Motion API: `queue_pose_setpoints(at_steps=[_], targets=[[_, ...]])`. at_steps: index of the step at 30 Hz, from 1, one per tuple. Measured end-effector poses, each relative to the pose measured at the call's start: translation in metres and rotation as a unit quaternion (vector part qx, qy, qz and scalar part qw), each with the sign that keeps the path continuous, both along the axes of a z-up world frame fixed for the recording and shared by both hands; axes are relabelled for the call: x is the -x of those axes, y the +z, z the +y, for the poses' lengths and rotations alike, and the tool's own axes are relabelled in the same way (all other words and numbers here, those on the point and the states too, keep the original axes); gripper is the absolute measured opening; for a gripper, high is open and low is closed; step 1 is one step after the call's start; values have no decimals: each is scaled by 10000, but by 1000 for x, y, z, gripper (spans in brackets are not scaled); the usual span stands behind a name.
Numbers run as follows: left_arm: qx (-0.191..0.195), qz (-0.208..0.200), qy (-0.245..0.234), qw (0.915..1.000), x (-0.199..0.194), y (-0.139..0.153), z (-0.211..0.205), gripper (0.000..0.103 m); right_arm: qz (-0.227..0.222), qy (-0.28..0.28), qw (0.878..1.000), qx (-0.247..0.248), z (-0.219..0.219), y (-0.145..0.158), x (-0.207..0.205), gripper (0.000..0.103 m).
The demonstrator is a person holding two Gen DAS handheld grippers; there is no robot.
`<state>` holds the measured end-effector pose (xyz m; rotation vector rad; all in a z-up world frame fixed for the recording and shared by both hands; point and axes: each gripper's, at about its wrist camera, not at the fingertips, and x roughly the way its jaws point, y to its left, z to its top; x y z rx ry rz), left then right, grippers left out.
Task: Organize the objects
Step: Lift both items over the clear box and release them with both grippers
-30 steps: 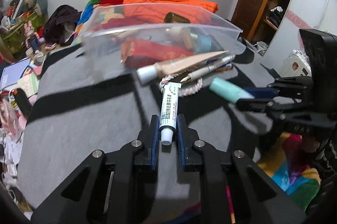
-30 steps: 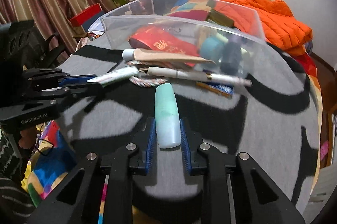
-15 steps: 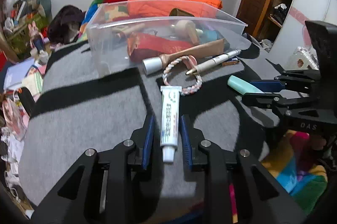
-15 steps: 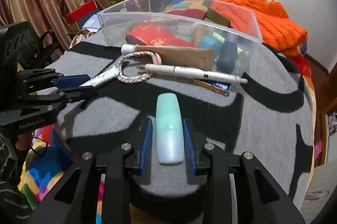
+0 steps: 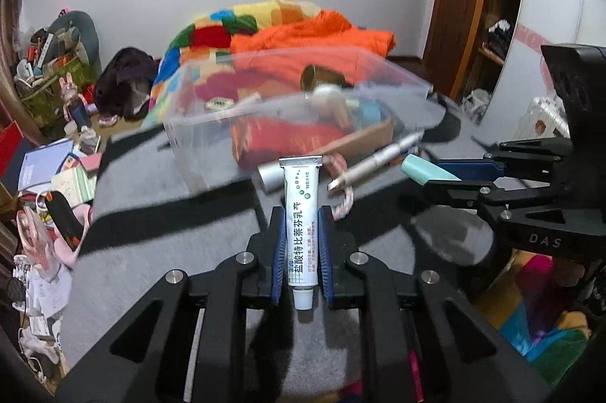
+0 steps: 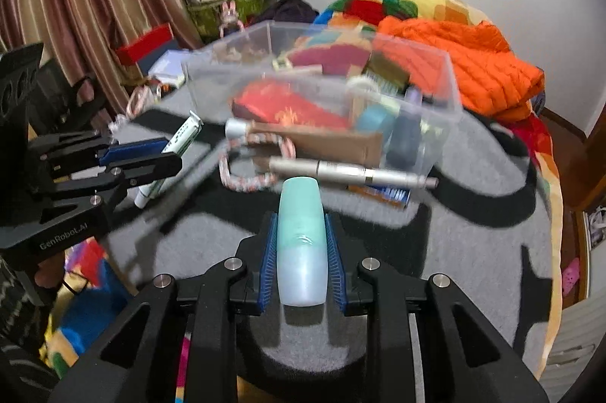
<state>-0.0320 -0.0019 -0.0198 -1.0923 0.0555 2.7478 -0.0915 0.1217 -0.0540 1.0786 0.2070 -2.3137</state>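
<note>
Left gripper [image 5: 301, 244] closing, pinches a white green-printed ointment tube [image 5: 301, 232]; right gripper [image 6: 302, 247] closing, clamps a mint bottle [image 6: 302, 244]; clear bin [image 6: 452, 88] ahead, open-topped.

Bin [image 6: 450, 88] at the table's [image 6: 473, 251] far side; pen [image 6: 352, 171], bracelet [image 6: 246, 183] just before it.

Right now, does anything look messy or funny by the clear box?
Yes. A brown tube, a silver pen and a braided bracelet lie loose on the grey blanket, bunched against the clear box instead of inside it.
</note>
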Motion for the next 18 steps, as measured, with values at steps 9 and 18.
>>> queue_pose_setpoints(at_steps=[9,18], targets=[[-173,403,178,9989,20,32,-8,16,419,-327,9976,446,0,44,27,23],[-313,427,364,9979,58,49,-21,16,349,-658,9948,701,-2,59,72,23]])
